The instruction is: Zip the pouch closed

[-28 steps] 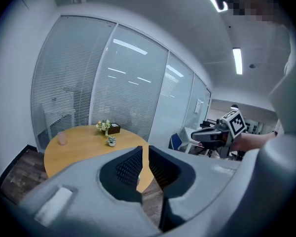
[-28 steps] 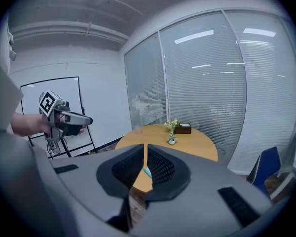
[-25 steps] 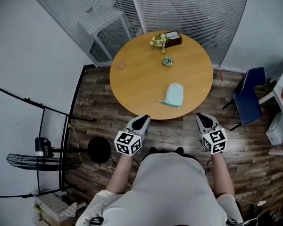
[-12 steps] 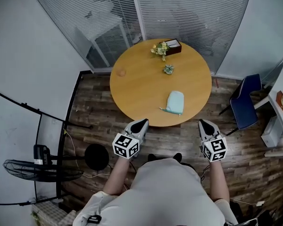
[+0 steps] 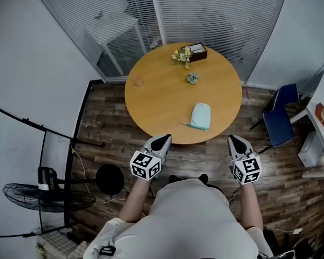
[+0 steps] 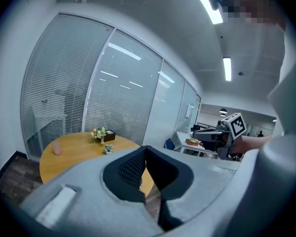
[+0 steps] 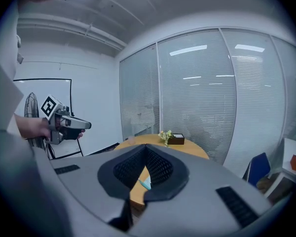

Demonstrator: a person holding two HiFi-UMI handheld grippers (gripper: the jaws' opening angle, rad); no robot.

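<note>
Left gripper (image 6: 145, 148) is pressed shut, its jaw tips touching with nothing between them. It is held over the wood floor (image 5: 105, 125), just short of the near edge of a round table (image 5: 156, 99). The right gripper (image 7: 146, 148) is closed the same way and empty, level with the left one, off the table's near right edge. The person (image 5: 197, 220) holding them stands at the near side, arms apart.

The pouch (image 5: 200, 115), pale green, lies flat on the near right part of the table, far of both grippers and touched by neither. It sits nearer the right gripper than the left. A teal strap (image 5: 188, 125) trails from its near left end. Whether its zip is open cannot be made out.

On the far side of the table are a bunch of flowers (image 5: 182, 53) and, just right of it, a dark box (image 5: 197, 50). A small plant (image 5: 192, 79) stands between them and the pouch. A pinkish cup (image 5: 138, 82) stands near the table's left edge.

Glass walls with blinds (image 5: 216, 9) close off the far side of the room. A blue chair (image 5: 278, 124) stands to the right of the table and a fan (image 5: 43, 194) at near left.
</note>
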